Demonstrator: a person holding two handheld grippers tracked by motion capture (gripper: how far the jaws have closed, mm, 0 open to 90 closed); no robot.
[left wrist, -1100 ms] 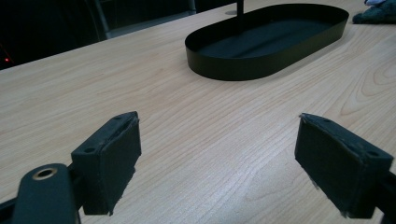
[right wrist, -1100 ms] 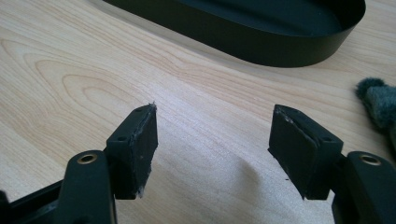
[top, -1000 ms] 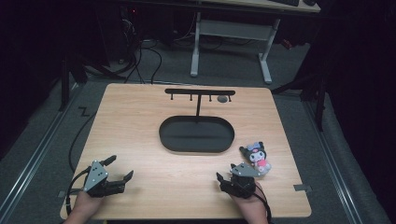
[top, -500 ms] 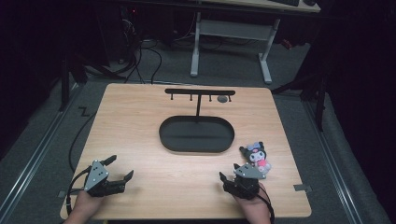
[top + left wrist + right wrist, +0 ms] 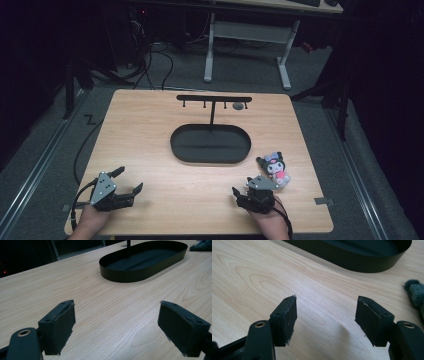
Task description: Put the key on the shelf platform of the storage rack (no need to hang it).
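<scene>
Start of work, judging by the layout: nothing picked up, nothing hung, nothing put in the tray. Plush on the table near the right edge, flat on the wood, just past the tray's right end at about 4 o'clock from it, and close by the right claw at roughly 1 o'clock, near but not touching. Same plush in the right gripper view as a grey fuzzy bit out at 2 o'clock, well outside the jaws. Right claw released, pads about half apart over bare wood with nothing between them, aimed more at the tray wall than at the plush. Left claw low at the near left corner, around 8 o'clock from the tray, also released; from its own camera, jaws wide with bare table between, tray ahead at 12 o'clock and plush far off at 1 o'clock. Rack upright from the tray's far side, hooks along the bar apparently free of the plush. Left to do, as a guess: swing the right claw toward 1 o'clock, close on the plush, lift, and carry it to the tray or a hook.
</scene>
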